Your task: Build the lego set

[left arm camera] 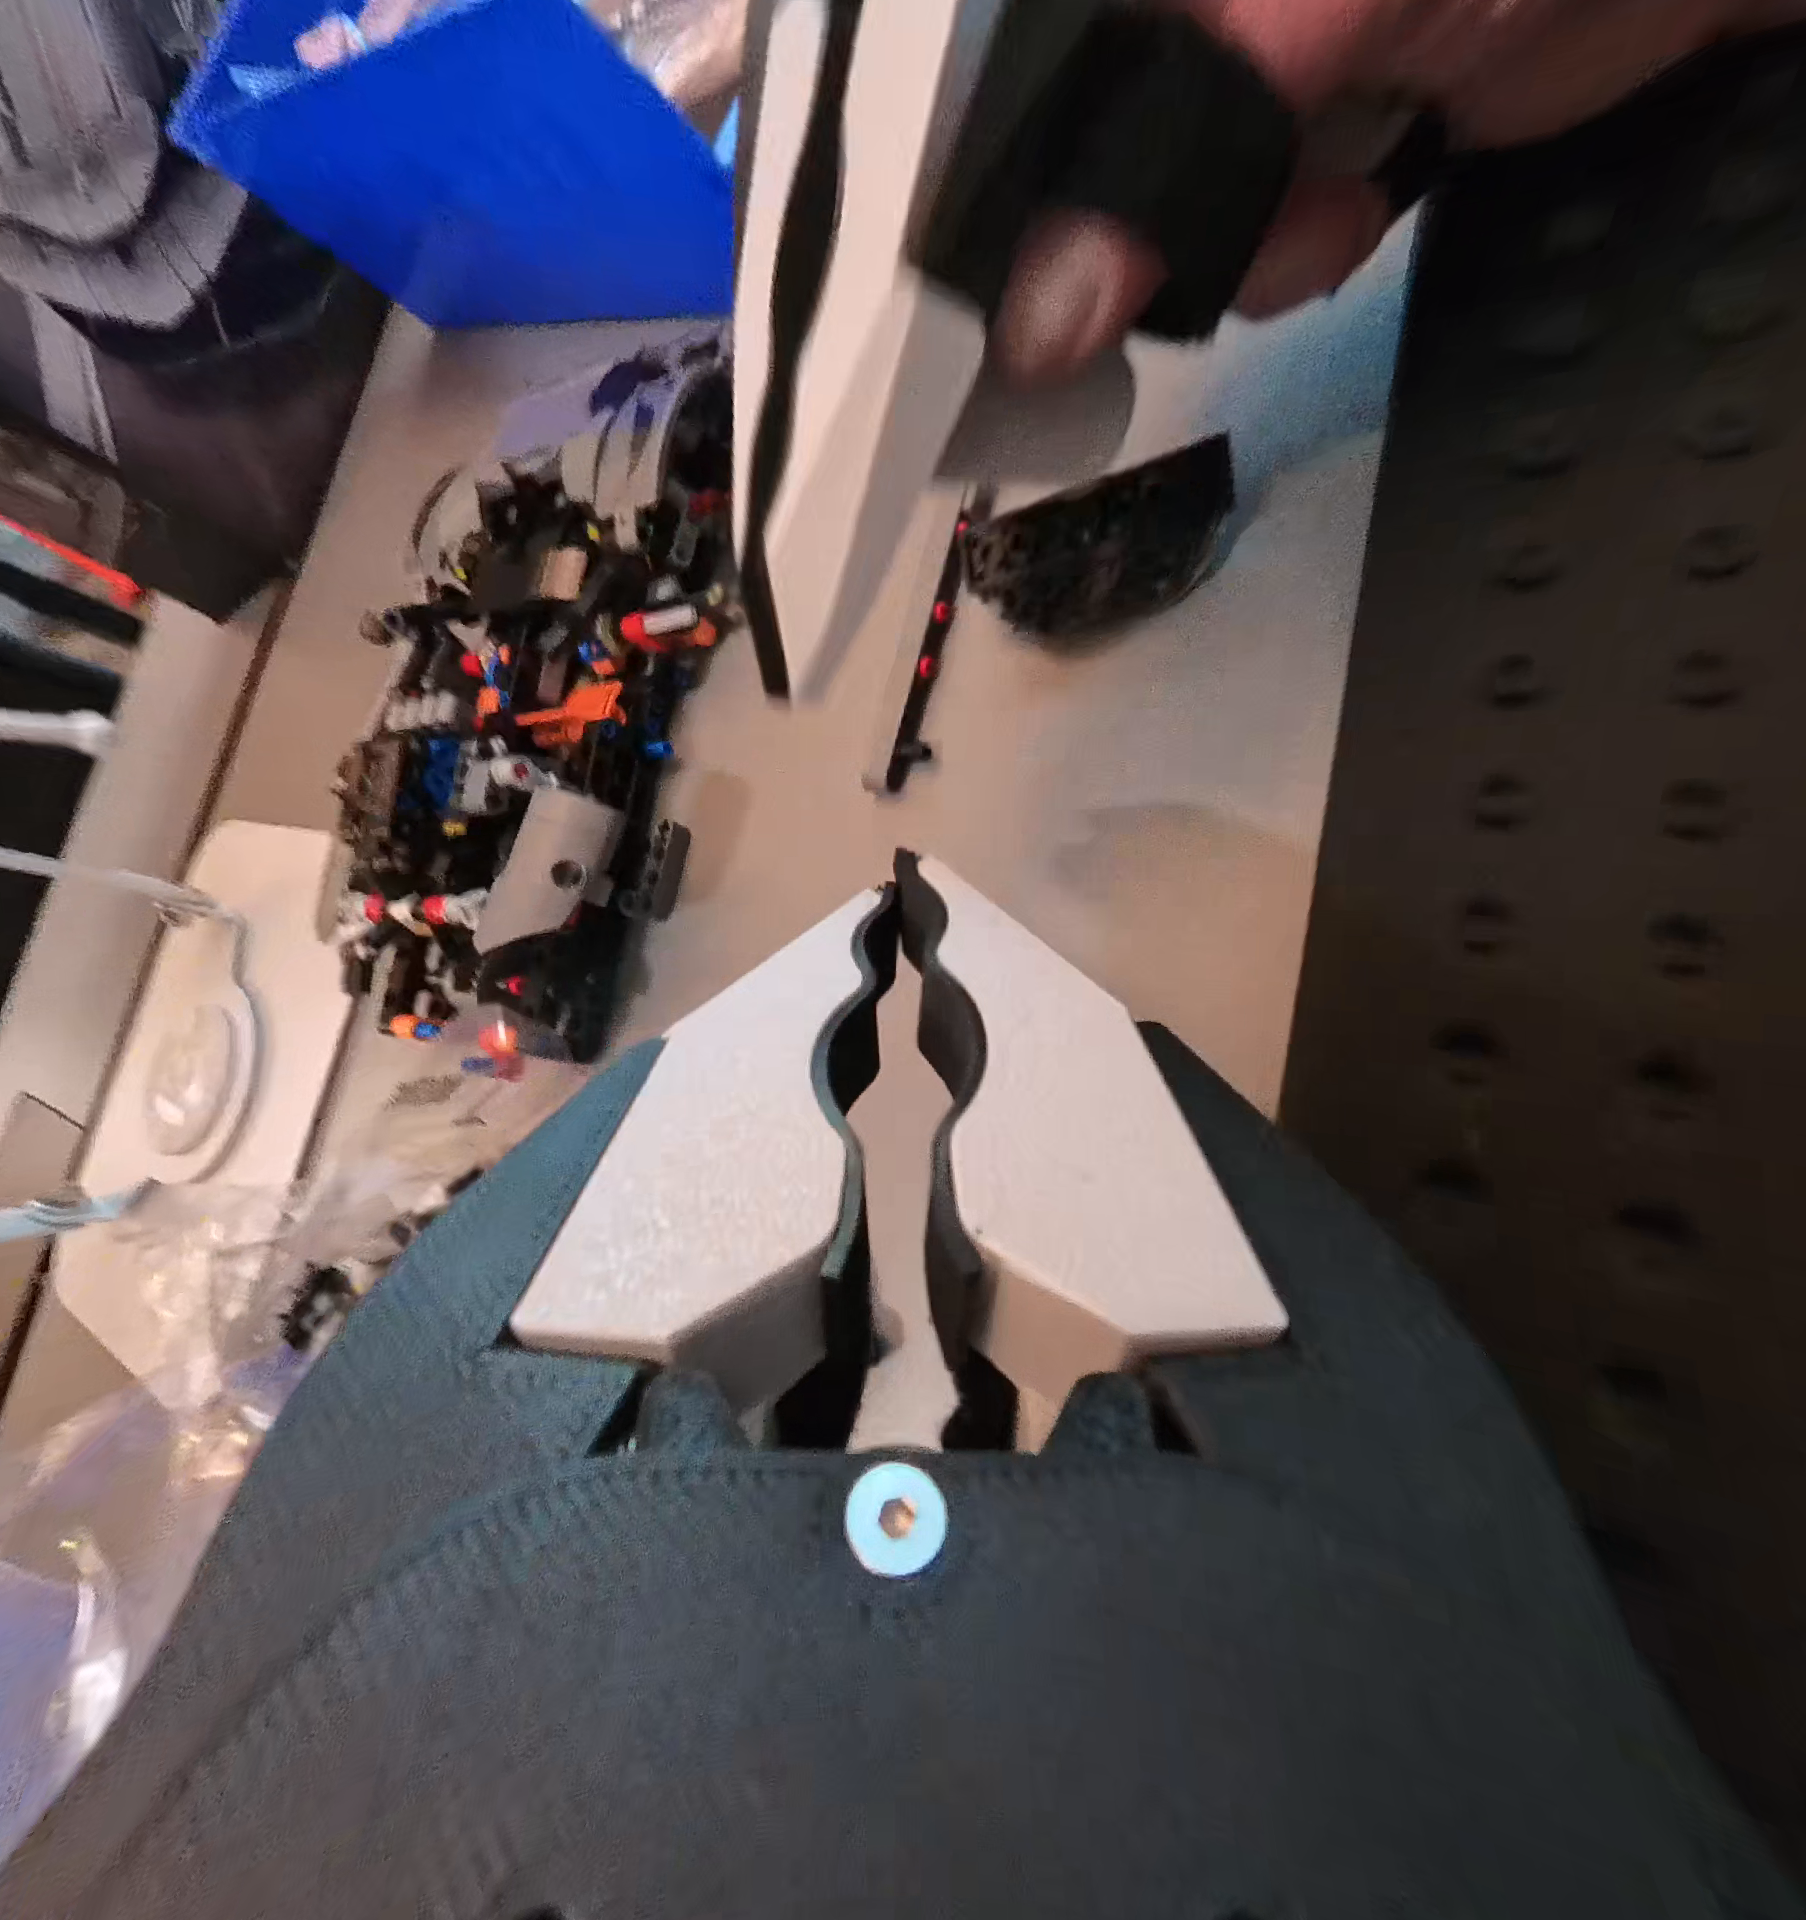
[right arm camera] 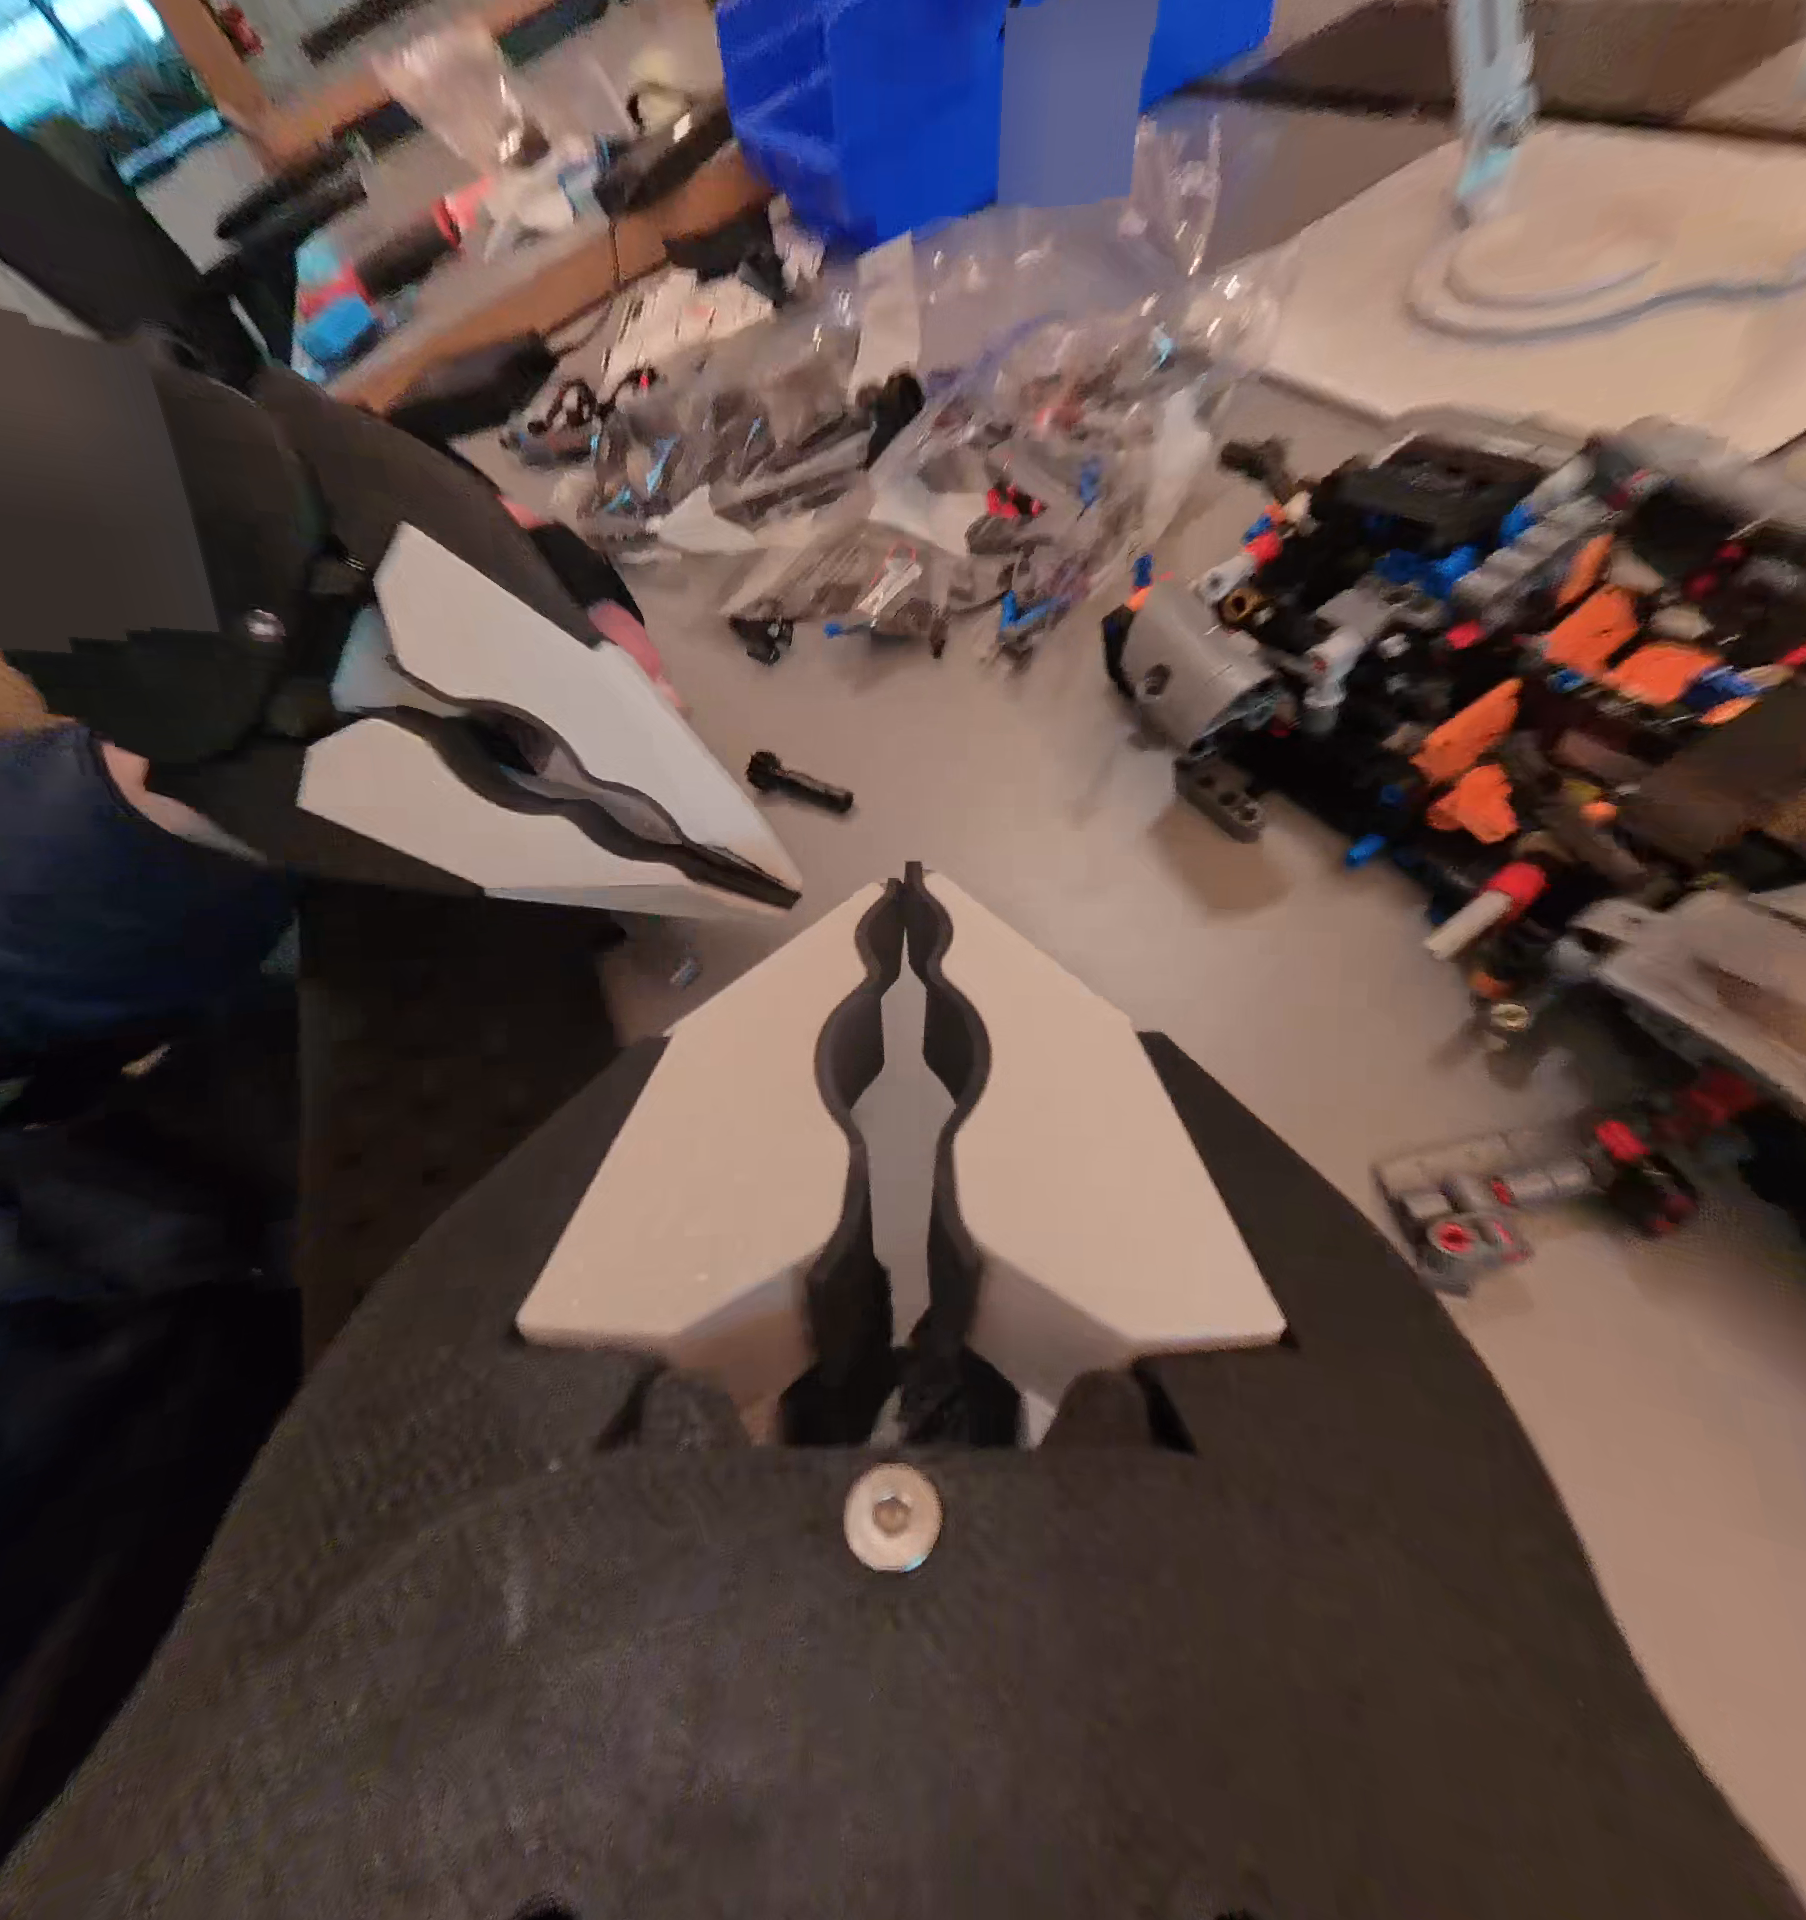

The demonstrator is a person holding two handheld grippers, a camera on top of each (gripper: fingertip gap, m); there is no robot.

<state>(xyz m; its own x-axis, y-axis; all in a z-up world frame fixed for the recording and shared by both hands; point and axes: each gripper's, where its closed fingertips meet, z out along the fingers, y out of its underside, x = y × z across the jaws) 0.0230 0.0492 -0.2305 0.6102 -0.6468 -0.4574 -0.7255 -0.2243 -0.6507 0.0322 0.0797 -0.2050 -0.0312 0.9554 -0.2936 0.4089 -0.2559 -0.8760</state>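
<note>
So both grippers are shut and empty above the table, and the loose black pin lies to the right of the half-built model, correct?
Not quite: in the right wrist view the black pin lies left of the half-built model. Both the left gripper and right gripper do have shut, empty jaws.

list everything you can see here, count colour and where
lego model: one, part-built, black with orange, blue and red bits, on the table, right in the right wrist view
black pin: one, loose on the table between model and grippers
clear bags: several, holding small parts, behind the model
black curved panel: one, on the table, far side in the left wrist view
blue bag: one, at the table's back
dark studded board: one, right edge of the left wrist view
small grey and red assembly: one, near the model
left gripper: one, white jaws closed, empty
right gripper: one, white jaws closed, empty
</note>
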